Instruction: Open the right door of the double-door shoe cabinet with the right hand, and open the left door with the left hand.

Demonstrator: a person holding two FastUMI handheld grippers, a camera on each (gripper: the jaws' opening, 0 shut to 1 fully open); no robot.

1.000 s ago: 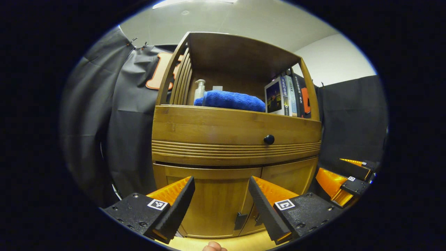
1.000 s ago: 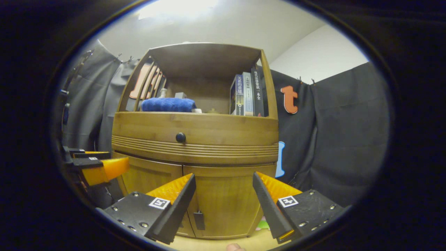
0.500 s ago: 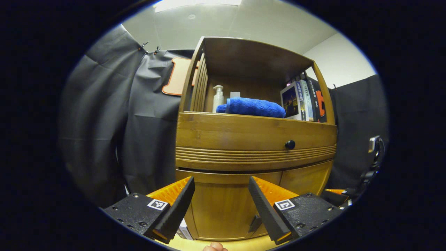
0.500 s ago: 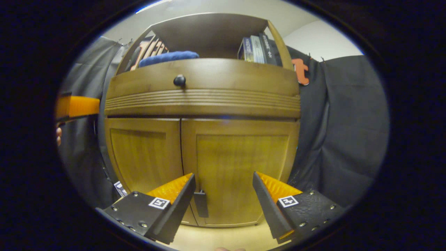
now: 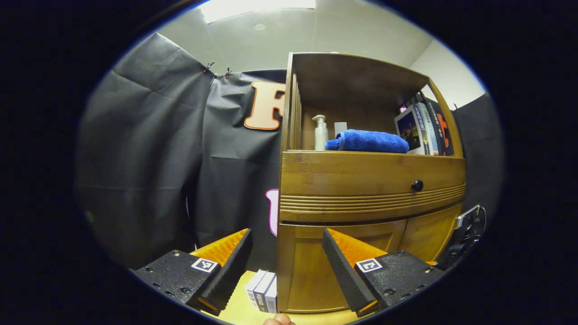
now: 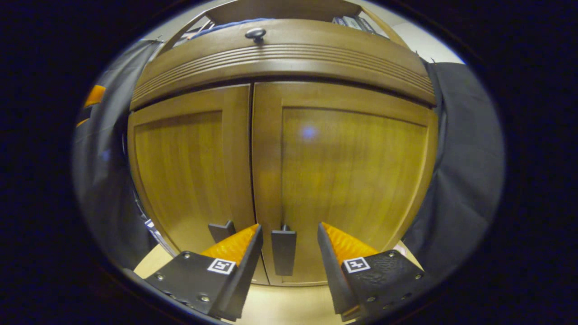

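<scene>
Right gripper (image 6: 289, 246): fingers spread wide, nothing held, close up to the shoe cabinet (image 6: 280, 58) front.
Right door handle (image 6: 283, 250): straight ahead between the two fingers, no contact visible on either side.
Right door (image 6: 352, 180): shut, ahead and rising above the fingers.
Left door (image 6: 180, 176): shut, ahead and to the left; its handle (image 6: 221, 231) just above the left finger.
Left gripper (image 5: 286, 255): fingers wide apart, empty, facing the cabinet's left front corner from farther off.
Books (image 5: 264, 295): low down between the left gripper's fingers, beside the cabinet's corner.
Blue towel (image 5: 368, 141): up on the open shelf, above and right.
</scene>
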